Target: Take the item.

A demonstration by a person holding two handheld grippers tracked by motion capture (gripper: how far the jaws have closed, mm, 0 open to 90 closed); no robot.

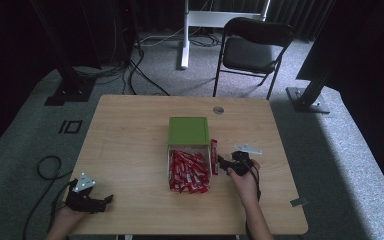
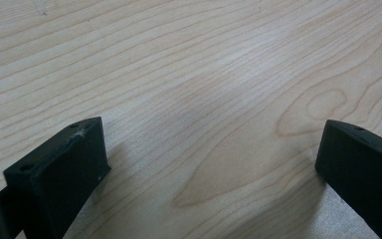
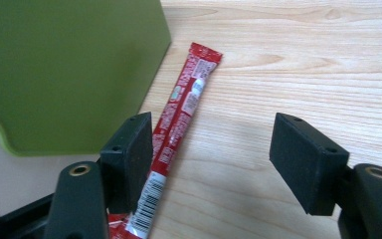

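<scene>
A green box [image 1: 188,131] stands mid-table, and in front of it a pile of several red sachets [image 1: 188,172] lies in a clear tray. One red sachet [image 3: 181,112] lies flat on the wood just right of the box, also seen from above as a sachet [image 1: 214,156]. My right gripper [image 1: 222,164] sits beside it. In the right gripper view this gripper [image 3: 211,144] is open, its left jaw resting over the sachet's lower part, and nothing is pressed between the pads. My left gripper [image 1: 105,200] rests at the table's front left corner, and in its own view the gripper [image 2: 211,149] is open over bare wood.
The green box [image 3: 69,69] rises close to the left of the right gripper's jaws. A round cable hole [image 1: 218,109] sits near the table's far edge. A black folding chair [image 1: 252,47] and stand legs are on the carpet beyond the table.
</scene>
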